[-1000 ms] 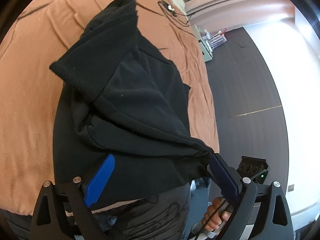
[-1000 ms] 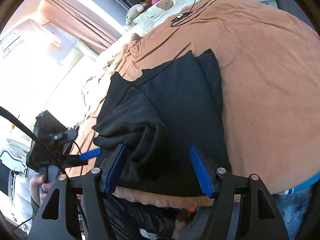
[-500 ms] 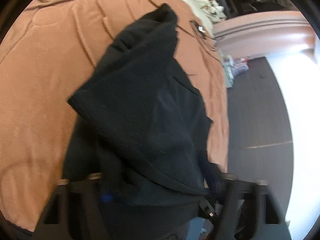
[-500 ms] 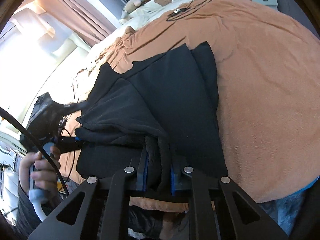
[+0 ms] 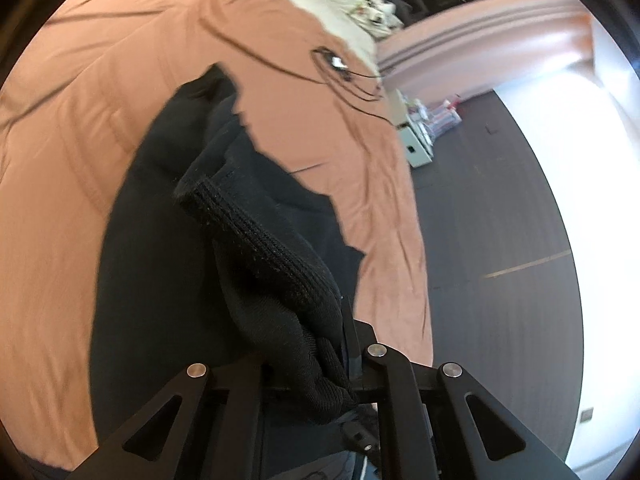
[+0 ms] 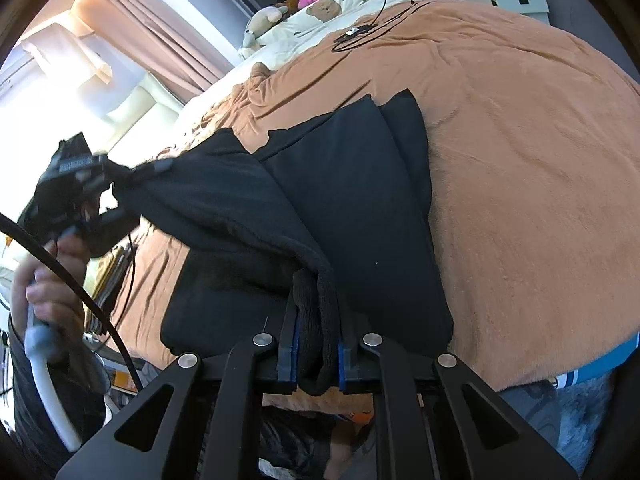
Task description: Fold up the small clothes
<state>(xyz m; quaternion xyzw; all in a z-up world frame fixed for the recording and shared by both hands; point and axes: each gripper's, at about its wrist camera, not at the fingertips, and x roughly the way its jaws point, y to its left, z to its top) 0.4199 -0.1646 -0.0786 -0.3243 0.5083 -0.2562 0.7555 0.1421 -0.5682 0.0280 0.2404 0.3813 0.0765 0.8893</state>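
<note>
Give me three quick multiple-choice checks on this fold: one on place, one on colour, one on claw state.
1. Where does the garment lie?
A. on the floor
B. on the orange-brown blanket
C. on a chair

2. What colour is the garment?
A. black
B. white
C. pink

3. What is the right claw doing?
A. hanging open
B. shut on nothing
C. shut on the hem

Key: 1 B, the black garment is spread on the blanket. 2 A, it is black throughout. 3 C, the right claw pinches the ribbed hem between blue pads.
</note>
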